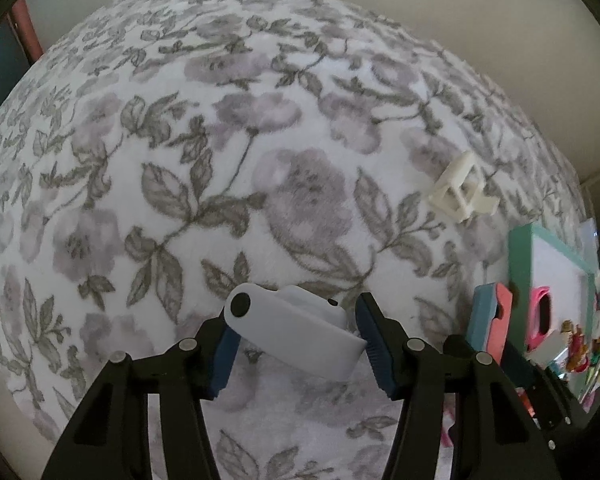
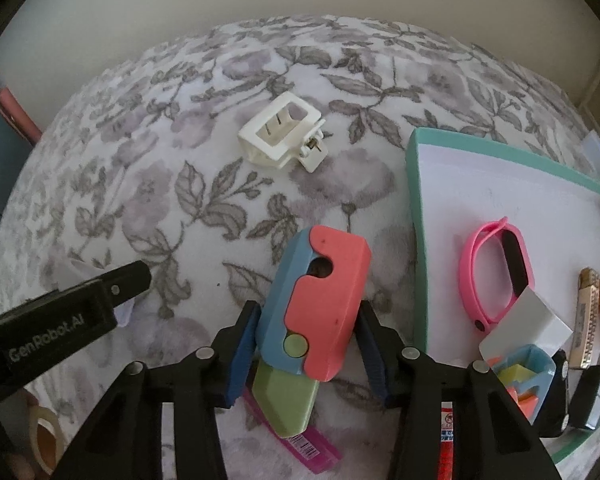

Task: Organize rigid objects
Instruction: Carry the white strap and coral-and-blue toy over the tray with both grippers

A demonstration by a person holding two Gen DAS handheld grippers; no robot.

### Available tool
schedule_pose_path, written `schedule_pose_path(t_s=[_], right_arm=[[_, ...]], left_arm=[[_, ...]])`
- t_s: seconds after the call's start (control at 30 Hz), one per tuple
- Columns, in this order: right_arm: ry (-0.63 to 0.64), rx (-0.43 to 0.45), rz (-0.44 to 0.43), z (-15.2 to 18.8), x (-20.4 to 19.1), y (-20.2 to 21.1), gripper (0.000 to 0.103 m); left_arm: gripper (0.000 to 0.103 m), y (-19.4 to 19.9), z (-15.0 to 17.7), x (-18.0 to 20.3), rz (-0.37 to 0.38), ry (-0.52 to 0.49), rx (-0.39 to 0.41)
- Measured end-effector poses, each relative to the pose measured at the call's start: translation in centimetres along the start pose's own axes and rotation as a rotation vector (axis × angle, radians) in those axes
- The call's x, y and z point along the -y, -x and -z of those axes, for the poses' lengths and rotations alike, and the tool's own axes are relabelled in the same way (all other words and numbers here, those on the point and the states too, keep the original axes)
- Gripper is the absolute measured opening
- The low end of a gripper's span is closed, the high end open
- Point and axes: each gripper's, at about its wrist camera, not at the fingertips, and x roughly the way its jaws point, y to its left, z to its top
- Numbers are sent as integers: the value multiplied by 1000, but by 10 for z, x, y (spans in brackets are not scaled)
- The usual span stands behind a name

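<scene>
My left gripper (image 1: 296, 316) is shut on a flat white device with a round black button (image 1: 296, 332), held slantwise between the blue pads above the floral blanket (image 1: 172, 168). My right gripper (image 2: 308, 306) is shut on a toy knife (image 2: 320, 300) with a coral and blue handle and a green blade; both pads press its sides. That toy (image 1: 492, 320) also shows upright at the right edge of the left wrist view. A white hair claw clip (image 2: 282, 136) lies loose on the blanket beyond both grippers. One black finger (image 2: 128, 280) of the left gripper reaches in from the left.
A teal-rimmed tray (image 2: 414, 200) on the right holds a pink wristband (image 2: 496, 276), a white card (image 2: 532, 320), a small blue box of coloured pieces (image 2: 524, 372) and a gold clip (image 2: 588, 320). A pink packet (image 2: 308, 448) lies under the knife. A tape roll (image 2: 48, 432) sits lower left.
</scene>
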Motion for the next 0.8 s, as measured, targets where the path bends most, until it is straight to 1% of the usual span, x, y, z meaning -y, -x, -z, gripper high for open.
schedule_pose_path(t_s=[0.13,0.4,0.43,0.5,0.53,0.63,0.67,0.8], right_arm=[[-18,26,-36,-2,6,12,50],[-66,93,-85,-7,26,44,50],[-72,106,-86,-8,29,50,50],[-85,125,-91,-10,37,60,50],[-92,132,-93,-11,41,64,50],[-107,149,-84,-13,53,74,50],[-111,153,-76,-14,57,76,50],[-140,165,-59,-16,79,84,50]], left_arm=[[58,15,-8,14,14,-10,54],[58,39,-14,42,49,-25,112],[58,44,-12,37,53,-29,116],[58,51,-11,45,63,-48,131],[58,57,-7,30,69,-56,134],[58,68,0,36,111,-73,139],[58,69,0,42,129,-78,140],[58,70,0,70,165,-114,135]])
